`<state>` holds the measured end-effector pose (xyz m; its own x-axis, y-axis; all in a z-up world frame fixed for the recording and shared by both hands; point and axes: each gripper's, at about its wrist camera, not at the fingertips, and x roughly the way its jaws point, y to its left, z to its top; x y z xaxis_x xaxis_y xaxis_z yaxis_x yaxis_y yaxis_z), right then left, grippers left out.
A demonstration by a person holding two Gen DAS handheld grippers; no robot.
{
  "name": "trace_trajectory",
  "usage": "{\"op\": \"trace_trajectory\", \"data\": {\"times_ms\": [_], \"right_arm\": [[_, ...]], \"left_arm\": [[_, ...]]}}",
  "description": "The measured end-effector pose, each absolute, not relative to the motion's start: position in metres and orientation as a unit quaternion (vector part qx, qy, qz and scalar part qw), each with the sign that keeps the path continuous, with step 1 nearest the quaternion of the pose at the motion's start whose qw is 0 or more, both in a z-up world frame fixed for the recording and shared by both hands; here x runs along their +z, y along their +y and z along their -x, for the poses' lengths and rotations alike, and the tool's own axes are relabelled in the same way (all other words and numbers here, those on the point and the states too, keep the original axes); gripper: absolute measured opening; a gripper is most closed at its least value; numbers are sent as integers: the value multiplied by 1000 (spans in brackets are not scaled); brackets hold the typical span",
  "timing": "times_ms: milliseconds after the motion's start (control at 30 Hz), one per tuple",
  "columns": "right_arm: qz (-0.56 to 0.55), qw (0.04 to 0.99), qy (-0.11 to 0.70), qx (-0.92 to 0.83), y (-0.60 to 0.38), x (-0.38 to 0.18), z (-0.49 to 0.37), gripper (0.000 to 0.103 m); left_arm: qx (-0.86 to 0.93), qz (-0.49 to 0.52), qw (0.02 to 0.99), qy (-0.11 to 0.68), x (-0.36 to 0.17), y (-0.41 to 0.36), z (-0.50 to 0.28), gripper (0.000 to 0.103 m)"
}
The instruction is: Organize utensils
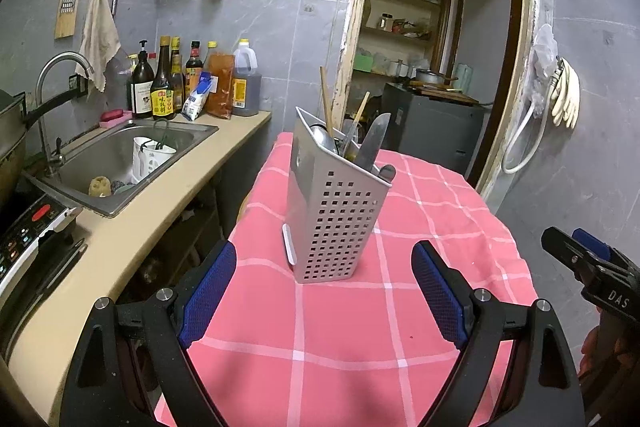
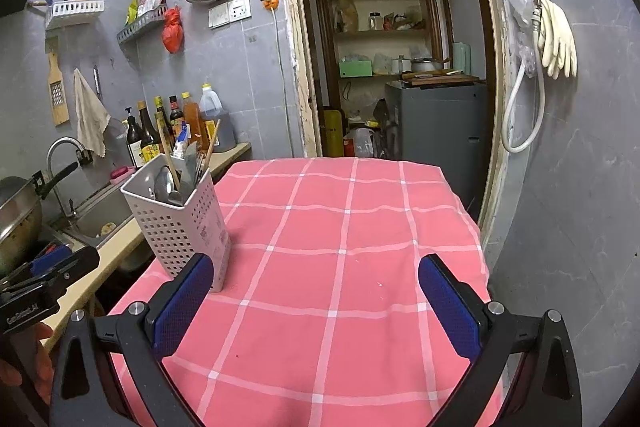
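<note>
A perforated grey-white utensil holder (image 1: 336, 223) (image 2: 180, 227) stands upright on the pink checked tablecloth (image 1: 360, 327) (image 2: 340, 267). Inside it are a knife (image 1: 374, 143), a metal spoon (image 2: 164, 183) and wooden chopsticks (image 1: 326, 99). My left gripper (image 1: 324, 295) is open, just short of the holder, nothing between its blue pads. My right gripper (image 2: 316, 307) is open over bare cloth, the holder at its left finger's far side. Each gripper shows at the edge of the other's view: the right one (image 1: 592, 267), the left one (image 2: 44, 279).
A beige counter (image 1: 132, 227) with a steel sink (image 1: 116, 155) runs along the left. Sauce bottles (image 1: 172, 83) stand at its back, a wok (image 2: 16, 215) near the stove. A doorway (image 2: 400, 67) opens beyond the table, with shelves and a grey cabinet (image 2: 440, 119).
</note>
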<state>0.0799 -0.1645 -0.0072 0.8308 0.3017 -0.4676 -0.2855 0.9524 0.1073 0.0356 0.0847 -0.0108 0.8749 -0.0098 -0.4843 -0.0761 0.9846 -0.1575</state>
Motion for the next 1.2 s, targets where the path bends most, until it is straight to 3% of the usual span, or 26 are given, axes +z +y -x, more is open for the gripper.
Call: {"op": "trace_trajectory", "data": {"times_ms": [1200], "right_arm": [[-18,956,253,147,-172,-16,-89,103]], "left_arm": [[15,80,965,250,-15,77,-43,86]]}}
